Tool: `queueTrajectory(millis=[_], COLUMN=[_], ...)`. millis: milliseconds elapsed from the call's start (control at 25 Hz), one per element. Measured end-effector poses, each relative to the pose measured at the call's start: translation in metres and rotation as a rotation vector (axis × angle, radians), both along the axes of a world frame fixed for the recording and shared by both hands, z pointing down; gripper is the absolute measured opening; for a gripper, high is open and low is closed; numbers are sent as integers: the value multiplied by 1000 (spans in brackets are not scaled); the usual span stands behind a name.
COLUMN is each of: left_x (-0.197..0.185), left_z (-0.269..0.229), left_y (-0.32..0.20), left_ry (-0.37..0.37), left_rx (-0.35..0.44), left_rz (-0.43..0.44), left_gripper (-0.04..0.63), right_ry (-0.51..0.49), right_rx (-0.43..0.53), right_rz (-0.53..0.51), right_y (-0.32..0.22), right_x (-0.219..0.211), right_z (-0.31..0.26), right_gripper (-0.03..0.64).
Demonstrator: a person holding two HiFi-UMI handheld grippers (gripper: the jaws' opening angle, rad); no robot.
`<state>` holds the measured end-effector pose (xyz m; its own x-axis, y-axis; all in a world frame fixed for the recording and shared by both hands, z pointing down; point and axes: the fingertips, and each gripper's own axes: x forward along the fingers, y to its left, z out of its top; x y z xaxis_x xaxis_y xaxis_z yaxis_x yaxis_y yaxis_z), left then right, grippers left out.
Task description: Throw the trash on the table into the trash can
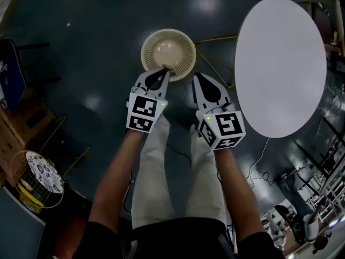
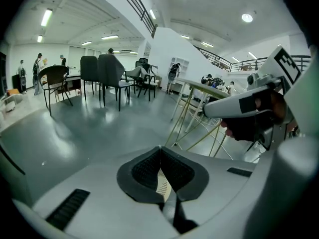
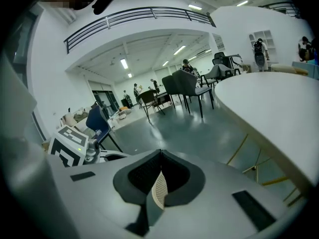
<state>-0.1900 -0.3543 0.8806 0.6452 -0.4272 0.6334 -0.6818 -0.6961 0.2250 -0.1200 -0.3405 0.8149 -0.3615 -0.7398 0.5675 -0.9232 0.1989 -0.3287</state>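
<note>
Dark floor [image 1: 97,47]: trash can [image 1: 168,52] stands just ahead of left tool [image 1: 164,71] and right tool [image 1: 197,77], both closed.

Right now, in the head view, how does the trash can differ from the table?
The trash can is beige with a perforated wall; the table is plain white. The trash can looks far smaller than the table. The trash can sits on the floor; the table stands raised, at the right. Both are rounded in outline.

Floor [image 1: 97,47] — glossy, tabletop [image 1: 280,63] — matt white
</note>
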Motion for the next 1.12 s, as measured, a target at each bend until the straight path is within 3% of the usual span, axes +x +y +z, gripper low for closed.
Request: queueTrajectory(millis=[440, 760, 920, 1120], left_x=[-17, -23, -18, -20], left_z=[98, 130, 135, 145], left_y=[-20, -27, -34, -32], left_ry=[-41, -16, -5, -18], left_rx=[6, -71, -80, -112], left_rz=[-17, -77, -83, -73], left_gripper=[15, 19, 128, 147], right_ry=[3, 9, 9, 7], right_rx=[-48, -73, -70, -74], right_rz=[26, 23, 18, 19], right_y=[2, 10, 9, 8], right_x=[-4, -10, -8, -7], right_z=[97, 118, 116, 118], right_gripper=[18, 18, 18, 18])
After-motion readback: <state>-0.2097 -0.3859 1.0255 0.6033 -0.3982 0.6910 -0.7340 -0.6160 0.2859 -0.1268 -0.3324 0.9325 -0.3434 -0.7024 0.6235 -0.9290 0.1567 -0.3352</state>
